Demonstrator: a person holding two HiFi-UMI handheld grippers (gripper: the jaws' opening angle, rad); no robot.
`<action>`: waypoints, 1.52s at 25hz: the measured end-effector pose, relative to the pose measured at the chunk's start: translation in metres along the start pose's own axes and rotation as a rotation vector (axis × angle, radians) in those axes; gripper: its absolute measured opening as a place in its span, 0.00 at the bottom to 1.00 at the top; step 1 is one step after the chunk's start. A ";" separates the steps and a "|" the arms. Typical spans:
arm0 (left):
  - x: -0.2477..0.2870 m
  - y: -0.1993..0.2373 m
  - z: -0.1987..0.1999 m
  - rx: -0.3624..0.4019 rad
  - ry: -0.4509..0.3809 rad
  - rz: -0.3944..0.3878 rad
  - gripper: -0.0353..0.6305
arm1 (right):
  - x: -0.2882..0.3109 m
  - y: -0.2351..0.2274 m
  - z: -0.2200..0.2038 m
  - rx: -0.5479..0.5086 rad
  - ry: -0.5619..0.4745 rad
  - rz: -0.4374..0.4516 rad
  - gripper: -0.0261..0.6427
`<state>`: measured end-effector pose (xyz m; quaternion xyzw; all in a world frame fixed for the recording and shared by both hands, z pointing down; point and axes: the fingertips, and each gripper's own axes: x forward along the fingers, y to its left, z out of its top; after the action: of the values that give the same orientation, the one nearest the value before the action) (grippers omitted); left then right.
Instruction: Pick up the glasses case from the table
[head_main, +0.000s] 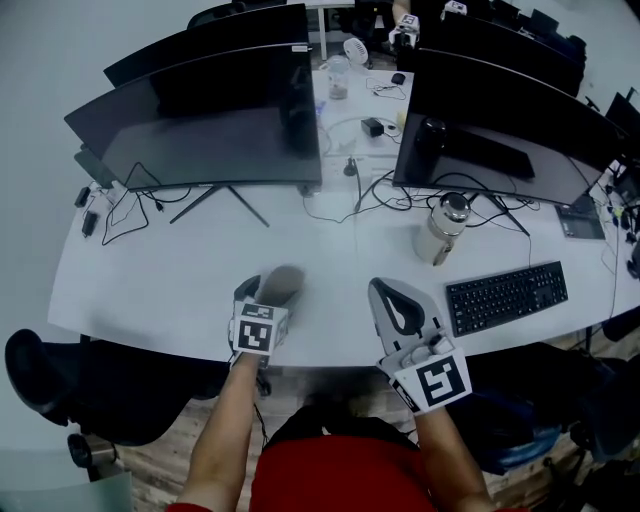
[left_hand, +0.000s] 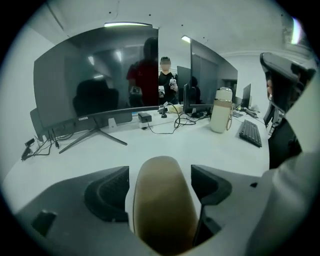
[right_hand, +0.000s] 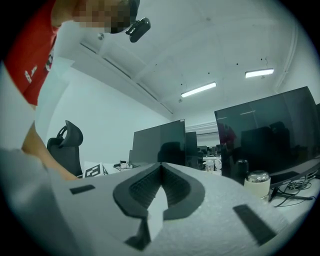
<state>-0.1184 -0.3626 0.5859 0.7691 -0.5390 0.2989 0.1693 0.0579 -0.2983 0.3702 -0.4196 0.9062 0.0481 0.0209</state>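
A tan, rounded glasses case (head_main: 283, 282) lies on the white table (head_main: 160, 290) near its front edge. My left gripper (head_main: 268, 292) reaches over it from the near side. In the left gripper view the glasses case (left_hand: 162, 200) sits between the spread jaws of the left gripper (left_hand: 160, 175), with a strip of table showing beside the left pad (left_hand: 107, 192); the jaws do not press on it. My right gripper (head_main: 384, 288) hovers to the case's right, with nothing in it. In the right gripper view the right gripper (right_hand: 160, 167) has its tips together.
Two large dark monitors (head_main: 210, 130) (head_main: 500, 120) stand across the back of the table, with cables between them. A cream thermos bottle (head_main: 441, 228) and a black keyboard (head_main: 506, 295) sit to the right. A black chair (head_main: 60, 385) stands at the front left.
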 end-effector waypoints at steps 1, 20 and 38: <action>0.004 -0.001 -0.002 0.001 0.018 -0.009 0.59 | 0.001 -0.001 -0.002 0.002 0.006 -0.005 0.04; 0.031 -0.002 -0.006 0.074 0.105 -0.023 0.60 | 0.005 -0.005 -0.016 0.029 0.041 -0.065 0.04; -0.115 -0.019 0.111 -0.096 -0.411 -0.116 0.60 | -0.002 0.008 0.003 0.064 -0.013 -0.084 0.04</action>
<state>-0.0980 -0.3368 0.4281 0.8347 -0.5304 0.0997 0.1092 0.0531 -0.2913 0.3680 -0.4560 0.8887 0.0207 0.0421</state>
